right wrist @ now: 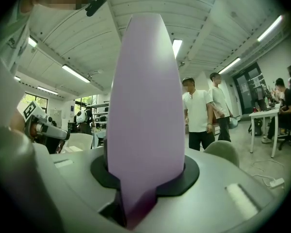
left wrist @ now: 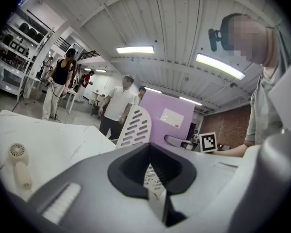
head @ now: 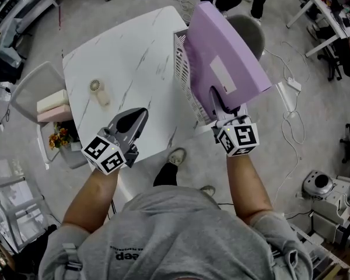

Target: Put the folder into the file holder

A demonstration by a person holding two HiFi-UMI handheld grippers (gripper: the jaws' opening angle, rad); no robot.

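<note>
A lilac folder (head: pixel 227 57) with a white label stands on edge, tilted, with my right gripper (head: pixel 217 107) shut on its near edge. In the right gripper view the folder (right wrist: pixel 145 106) fills the gap between the jaws of my right gripper (right wrist: pixel 145 178). A white slotted file holder (head: pixel 183 77) stands at the table's right edge, just left of the folder; whether the folder is inside it I cannot tell. The left gripper view shows the holder (left wrist: pixel 136 125) in front of the folder (left wrist: pixel 173 120). My left gripper (head: pixel 132 120) hovers over the table's near edge, its jaws (left wrist: pixel 155 178) shut and empty.
A small cream hand fan (head: pixel 98 92) lies on the white marble table (head: pixel 134 51). A chair (head: pixel 29 92) with flat boxes (head: pixel 52 105) and flowers (head: pixel 59 137) stands to the left. A grey chair (head: pixel 252 31) sits behind the folder. People stand beyond the table; cables run across the floor on the right.
</note>
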